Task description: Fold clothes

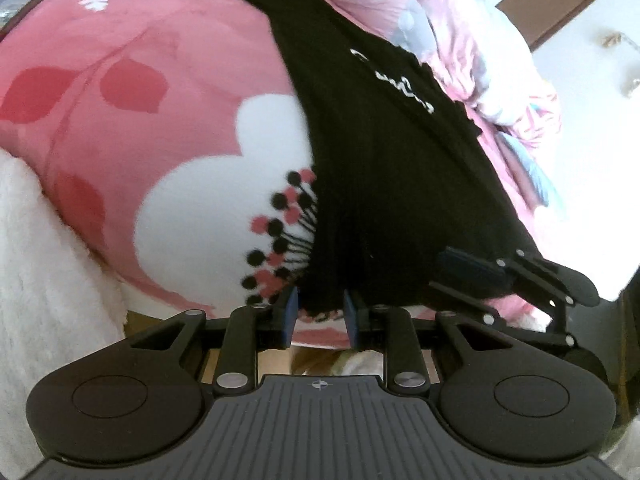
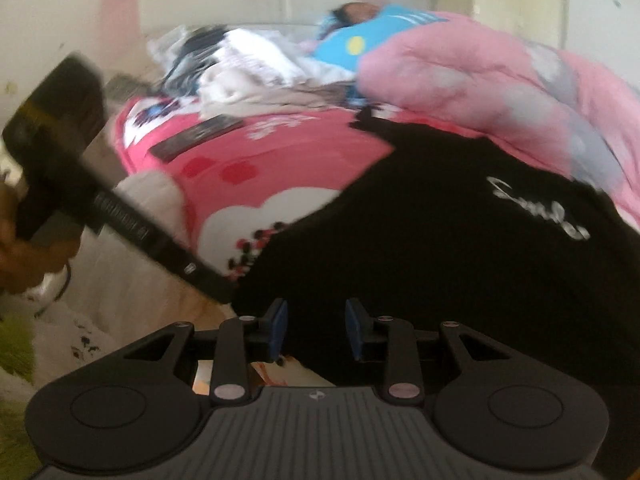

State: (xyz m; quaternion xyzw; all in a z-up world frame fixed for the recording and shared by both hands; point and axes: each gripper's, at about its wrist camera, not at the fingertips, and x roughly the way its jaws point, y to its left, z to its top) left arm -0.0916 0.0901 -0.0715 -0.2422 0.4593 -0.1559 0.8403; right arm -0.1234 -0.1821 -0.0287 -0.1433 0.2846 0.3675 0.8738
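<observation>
**Black garment spread on bed, both hand-held grippers at its near hem**

Location of the task's thing. A black garment with white script lettering lies on the bed's pink floral bedsheet, running lengthwise away from the near edge. Its far end reaches a bunched pink quilt. From the left wrist view it appears as a long narrow strip; whether that is a lengthwise fold or only the viewing angle cannot be settled.

Left hand-held gripper. Its blue pads stand narrowly apart at the near hem, with black cloth showing in the gap. Whether the pads actually pinch the cloth cannot be told.

Right hand-held gripper. It sits just beside the left one, further along the same hem. The pads are narrowly parted, with dark fabric between and beyond them; a grip cannot be confirmed here either. The right wrist view is blurred.

Other items. A phone lies on the sheet well clear of the garment, and a heap of mixed clothes sits near the headboard.

Assessment. The step in hand concerns the near hem: two tools at one edge fit either taking it up to carry over, or setting it down after straightening. A move to follow would call for both pads firmly closed on the hem, level travel, and avoiding drag against the quilt.
</observation>
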